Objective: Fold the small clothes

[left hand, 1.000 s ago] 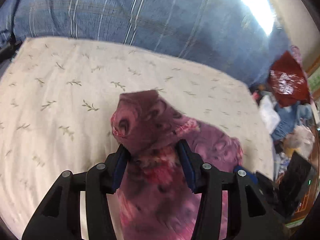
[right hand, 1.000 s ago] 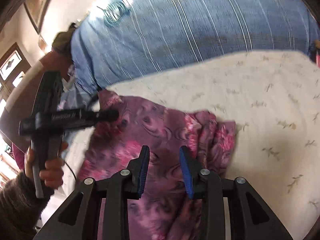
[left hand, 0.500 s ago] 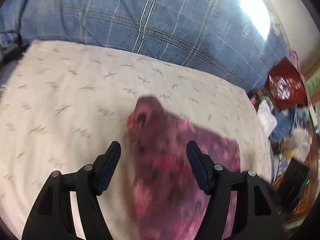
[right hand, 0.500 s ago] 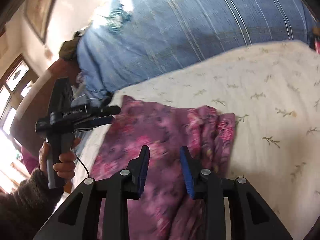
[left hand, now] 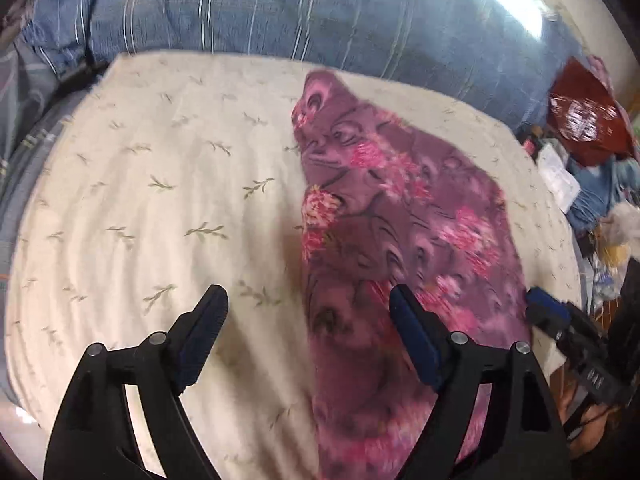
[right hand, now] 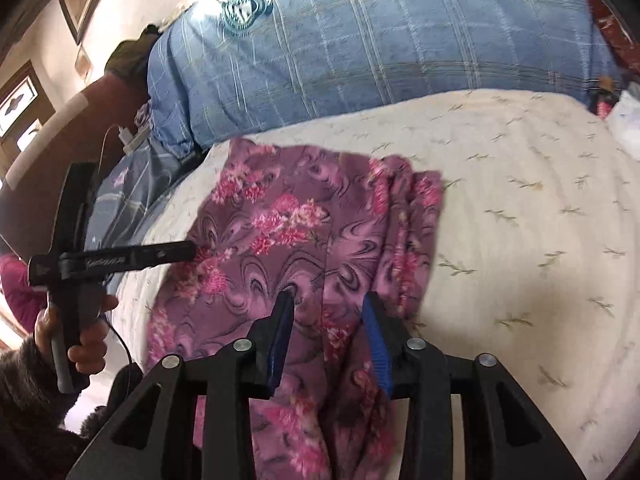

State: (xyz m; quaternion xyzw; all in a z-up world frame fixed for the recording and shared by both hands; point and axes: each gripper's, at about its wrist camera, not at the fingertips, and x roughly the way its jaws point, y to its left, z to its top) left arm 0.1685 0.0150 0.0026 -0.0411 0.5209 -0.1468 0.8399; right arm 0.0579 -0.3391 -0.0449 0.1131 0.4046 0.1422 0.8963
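Observation:
A purple garment with pink flowers (left hand: 404,248) lies spread on the cream bed cover (left hand: 160,200). My left gripper (left hand: 308,320) is open and empty above the garment's near left edge; its right finger hangs over the cloth. In the right wrist view the same garment (right hand: 288,240) lies with bunched folds along its right side. My right gripper (right hand: 328,320) hovers over the garment's near end, jaws partly apart, nothing clamped. The left gripper (right hand: 120,258) shows at the left of the right wrist view, held in a hand, tip over the garment's edge.
A blue checked quilt (left hand: 320,12) is piled along the far side of the bed. A red bag (left hand: 584,116) and a heap of clutter (left hand: 600,208) sit past the right edge. A wooden headboard (right hand: 48,120) and charger cable (right hand: 124,136) lie at left.
My left gripper has let go of the garment and opened wide; the cloth has dropped flat on the bed. The left gripper has drawn back. The right gripper has stayed over the near end.

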